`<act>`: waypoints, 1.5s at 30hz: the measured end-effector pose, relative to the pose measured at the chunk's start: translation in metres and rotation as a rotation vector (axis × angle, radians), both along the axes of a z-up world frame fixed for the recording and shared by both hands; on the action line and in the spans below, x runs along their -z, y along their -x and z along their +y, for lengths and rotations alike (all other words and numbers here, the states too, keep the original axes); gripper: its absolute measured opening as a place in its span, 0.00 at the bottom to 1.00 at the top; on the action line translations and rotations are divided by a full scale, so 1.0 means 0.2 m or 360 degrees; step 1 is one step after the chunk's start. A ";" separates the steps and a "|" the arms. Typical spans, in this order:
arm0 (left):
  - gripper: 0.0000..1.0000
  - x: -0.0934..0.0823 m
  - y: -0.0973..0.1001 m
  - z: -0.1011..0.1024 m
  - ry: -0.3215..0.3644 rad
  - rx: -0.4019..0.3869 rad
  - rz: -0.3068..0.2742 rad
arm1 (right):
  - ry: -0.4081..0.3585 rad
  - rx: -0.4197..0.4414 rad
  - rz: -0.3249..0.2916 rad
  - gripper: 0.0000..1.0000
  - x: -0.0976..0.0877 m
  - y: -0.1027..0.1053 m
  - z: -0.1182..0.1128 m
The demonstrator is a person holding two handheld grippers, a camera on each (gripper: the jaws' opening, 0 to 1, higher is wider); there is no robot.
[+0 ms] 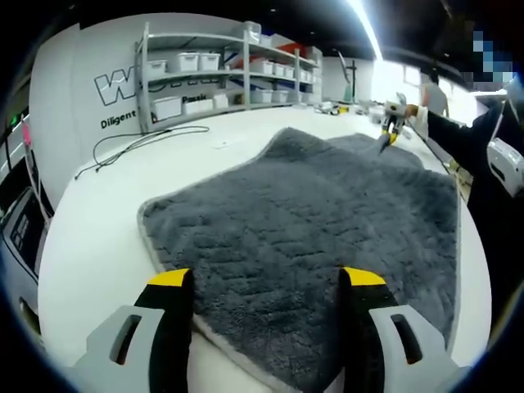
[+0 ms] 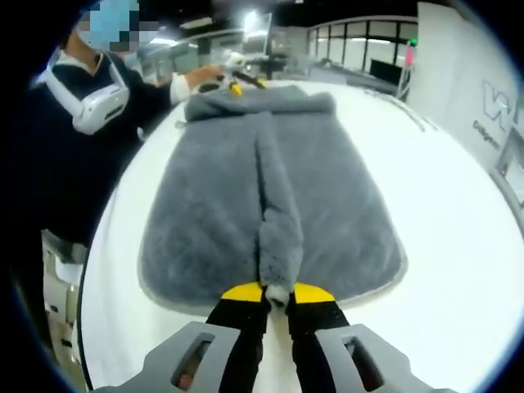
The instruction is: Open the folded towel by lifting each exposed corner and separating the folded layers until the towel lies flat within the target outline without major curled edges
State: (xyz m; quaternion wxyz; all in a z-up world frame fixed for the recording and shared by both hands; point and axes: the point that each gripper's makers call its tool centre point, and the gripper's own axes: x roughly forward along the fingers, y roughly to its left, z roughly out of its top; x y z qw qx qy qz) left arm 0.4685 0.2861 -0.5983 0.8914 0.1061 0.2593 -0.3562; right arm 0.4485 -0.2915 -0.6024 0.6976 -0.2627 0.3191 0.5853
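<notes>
A grey towel (image 1: 319, 221) is lying across the white worktop (image 1: 106, 229), reaching toward its near edge. The right gripper (image 2: 277, 293) is pinching a raised fold of towel edge; the left gripper (image 1: 266, 280) is hovering wide open over the towel.

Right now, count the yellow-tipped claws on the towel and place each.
2. The left claw hangs open over one edge of the fluffy grey towel; the right claw is shut on a raised fold at the opposite edge. None seem hidden.
</notes>
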 end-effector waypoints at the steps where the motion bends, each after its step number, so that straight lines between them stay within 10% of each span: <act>1: 0.72 0.00 0.00 0.00 -0.0001 0.0000 0.0000 | 0.0004 0.0004 0.0000 0.06 0.00 0.00 -0.01; 45: 0.72 0.01 0.01 0.00 -0.0011 -0.0003 0.0006 | -0.0023 0.0103 -0.0017 0.06 0.01 0.00 -0.25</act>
